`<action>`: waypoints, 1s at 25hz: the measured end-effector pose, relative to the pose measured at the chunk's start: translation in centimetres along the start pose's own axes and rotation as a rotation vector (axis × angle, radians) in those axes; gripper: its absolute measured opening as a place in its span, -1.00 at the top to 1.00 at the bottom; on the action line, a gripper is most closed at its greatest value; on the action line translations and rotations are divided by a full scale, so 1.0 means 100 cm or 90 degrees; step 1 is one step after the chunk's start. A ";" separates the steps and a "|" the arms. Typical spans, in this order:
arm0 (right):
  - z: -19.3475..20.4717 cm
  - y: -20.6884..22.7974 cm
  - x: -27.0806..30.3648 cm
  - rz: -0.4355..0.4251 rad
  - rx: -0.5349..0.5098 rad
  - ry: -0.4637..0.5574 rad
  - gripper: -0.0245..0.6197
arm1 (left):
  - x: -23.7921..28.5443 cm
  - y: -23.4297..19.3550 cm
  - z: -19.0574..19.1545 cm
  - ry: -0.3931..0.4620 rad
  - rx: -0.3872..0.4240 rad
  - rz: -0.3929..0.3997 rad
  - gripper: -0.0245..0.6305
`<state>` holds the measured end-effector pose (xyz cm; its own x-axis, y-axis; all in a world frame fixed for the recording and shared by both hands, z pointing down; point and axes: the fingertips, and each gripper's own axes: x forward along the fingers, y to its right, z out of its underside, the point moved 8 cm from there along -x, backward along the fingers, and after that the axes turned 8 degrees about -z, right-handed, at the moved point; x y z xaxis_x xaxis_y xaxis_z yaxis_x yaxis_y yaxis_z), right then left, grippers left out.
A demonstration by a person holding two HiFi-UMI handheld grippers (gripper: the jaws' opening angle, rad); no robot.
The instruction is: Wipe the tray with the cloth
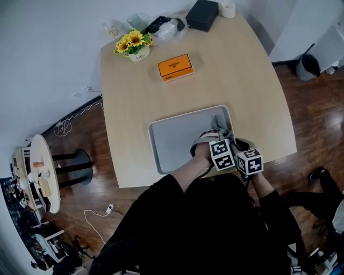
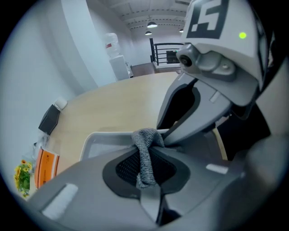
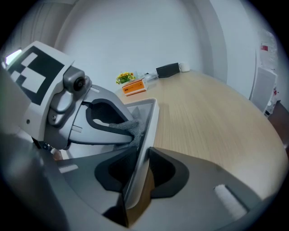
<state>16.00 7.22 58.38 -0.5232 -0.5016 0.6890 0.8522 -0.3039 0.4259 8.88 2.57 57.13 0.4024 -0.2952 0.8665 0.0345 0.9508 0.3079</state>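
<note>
A grey tray (image 1: 177, 140) lies at the table's near edge. A grey cloth (image 1: 221, 127) sits bunched at the tray's near right corner. My left gripper (image 1: 210, 137) is shut on that cloth (image 2: 145, 155), which hangs out between its jaws over the tray (image 2: 96, 140). Just right of it, my right gripper (image 1: 239, 145) is shut on the tray's right rim (image 3: 143, 145), which runs between its jaws. The right gripper view shows the left gripper (image 3: 128, 135) pressing the cloth (image 3: 132, 127) against the inside of that rim.
An orange box (image 1: 175, 66) and a pot of yellow flowers (image 1: 134, 44) stand farther back on the wooden table (image 1: 242, 86). A black box (image 1: 202, 14), a white roll (image 1: 228, 9) and clear bags (image 1: 164, 27) crowd the far edge. A round side table (image 1: 45, 172) stands left.
</note>
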 end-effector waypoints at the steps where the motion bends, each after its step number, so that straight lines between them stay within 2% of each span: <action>1: 0.000 0.000 0.000 0.001 0.001 0.000 0.65 | -0.004 0.001 0.007 -0.001 -0.010 0.003 0.87; 6: 0.001 0.001 -0.002 0.012 0.002 -0.003 0.65 | -0.035 0.013 0.069 -0.021 -0.049 0.003 0.87; 11: 0.001 0.003 -0.001 0.013 0.010 0.000 0.65 | -0.069 0.020 0.148 -0.055 -0.109 -0.033 0.87; 17: 0.000 0.001 0.003 0.018 0.007 -0.008 0.65 | -0.104 0.020 0.235 -0.122 -0.186 -0.084 0.87; 21: 0.002 -0.002 0.003 0.019 0.009 -0.010 0.65 | -0.117 0.023 0.262 -0.151 -0.224 -0.094 0.87; 25: 0.001 -0.005 0.005 0.019 0.010 -0.003 0.65 | -0.117 0.021 0.259 -0.177 -0.229 -0.093 0.87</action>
<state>15.36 7.24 58.57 -0.4973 -0.5071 0.7040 0.8675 -0.2763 0.4137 -19.46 5.54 57.82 0.1109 -0.3959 0.9116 0.4069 0.8549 0.3218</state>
